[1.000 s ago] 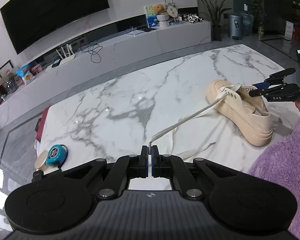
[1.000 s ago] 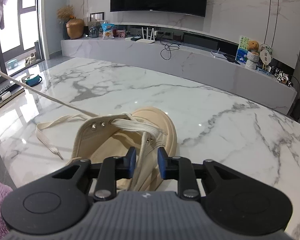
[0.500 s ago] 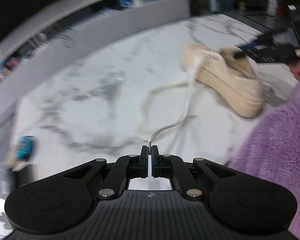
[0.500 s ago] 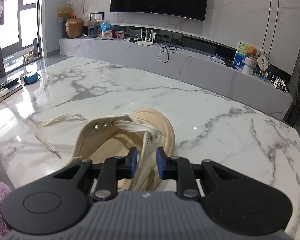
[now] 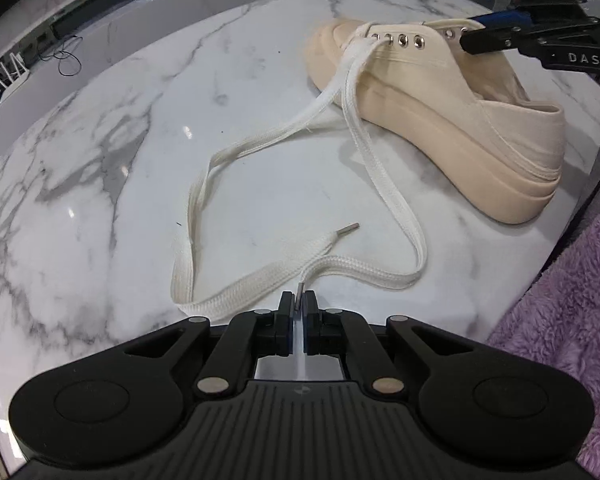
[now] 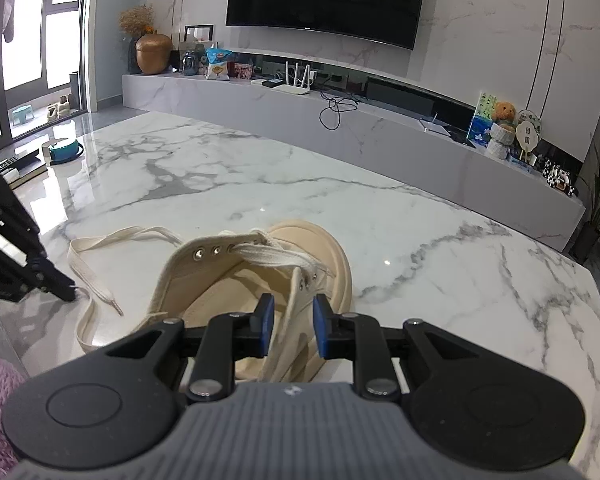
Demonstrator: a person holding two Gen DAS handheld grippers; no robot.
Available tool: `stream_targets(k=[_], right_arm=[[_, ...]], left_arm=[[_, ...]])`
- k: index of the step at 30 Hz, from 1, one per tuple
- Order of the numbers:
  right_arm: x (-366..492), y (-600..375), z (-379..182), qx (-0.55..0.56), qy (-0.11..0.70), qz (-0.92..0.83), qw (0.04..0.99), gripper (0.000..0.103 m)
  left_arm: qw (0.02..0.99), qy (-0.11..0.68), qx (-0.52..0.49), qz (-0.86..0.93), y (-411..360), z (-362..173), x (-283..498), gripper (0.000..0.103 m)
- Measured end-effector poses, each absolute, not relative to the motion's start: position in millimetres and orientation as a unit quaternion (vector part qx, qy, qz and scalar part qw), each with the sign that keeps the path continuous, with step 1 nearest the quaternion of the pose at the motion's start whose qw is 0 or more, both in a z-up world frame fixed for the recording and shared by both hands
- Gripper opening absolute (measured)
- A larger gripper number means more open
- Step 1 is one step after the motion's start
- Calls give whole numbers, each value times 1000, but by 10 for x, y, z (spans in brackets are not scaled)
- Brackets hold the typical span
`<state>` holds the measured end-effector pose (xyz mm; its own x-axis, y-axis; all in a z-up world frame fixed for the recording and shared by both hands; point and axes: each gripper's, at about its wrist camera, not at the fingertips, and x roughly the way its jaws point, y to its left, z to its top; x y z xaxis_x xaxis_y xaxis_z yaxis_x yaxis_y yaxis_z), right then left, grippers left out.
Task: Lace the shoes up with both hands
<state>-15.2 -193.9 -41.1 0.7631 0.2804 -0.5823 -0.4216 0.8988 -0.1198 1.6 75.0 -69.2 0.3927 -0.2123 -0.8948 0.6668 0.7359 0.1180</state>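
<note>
A cream platform shoe (image 5: 440, 108) lies on the white marble table (image 5: 100, 160), toe away from me. Its white lace (image 5: 380, 184) runs from the front eyelets in two slack loops across the table. My left gripper (image 5: 299, 306) is low over the table and shut on the metal tip of one lace end. The other lace tip (image 5: 350, 229) lies loose. My right gripper (image 6: 293, 312) is partly open, its blue pads (image 6: 266, 316) either side of the shoe's right eyelet flap (image 6: 300, 300). It also shows in the left wrist view (image 5: 476, 34).
A purple fleece sleeve (image 5: 560, 320) is at the near right table edge. A teal tape measure (image 6: 64, 148) sits at the table's far left. A low TV cabinet (image 6: 340, 128) with clutter runs behind the table.
My left gripper has moved toward the shoe and down to the table with the lace tip. The lace, taut a second ago, now lies slack in loops. The right gripper has held still.
</note>
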Motion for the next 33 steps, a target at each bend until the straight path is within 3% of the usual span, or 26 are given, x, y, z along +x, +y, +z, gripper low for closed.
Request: stream_targets(k=[3,5,9,19,29,33], right_arm=[[-153,-1940,-412,-123,287,189,931,23],[-151,-1935,-416,-122,286,190,931,23],[-152,-1928,-420,-123,285,192,931,23],[-152,-1952,-413,-117,286,192,931,23],[-128,-1951,-431,-112,289,198,930,23],[-126,-1954,-434,-110,290,197,930,23]], left_arm=[[792,473,265,-280,744,-633,-11,6],[791,467,273,-286,750,-555,-36,21],[800,452,265,-292,719,-420,-25,33],[774,463,286,-323,380,-661,163,32],[766,480,269,-332,410,-747,294,7],[774,478,264,-321,386,-746,302,1]])
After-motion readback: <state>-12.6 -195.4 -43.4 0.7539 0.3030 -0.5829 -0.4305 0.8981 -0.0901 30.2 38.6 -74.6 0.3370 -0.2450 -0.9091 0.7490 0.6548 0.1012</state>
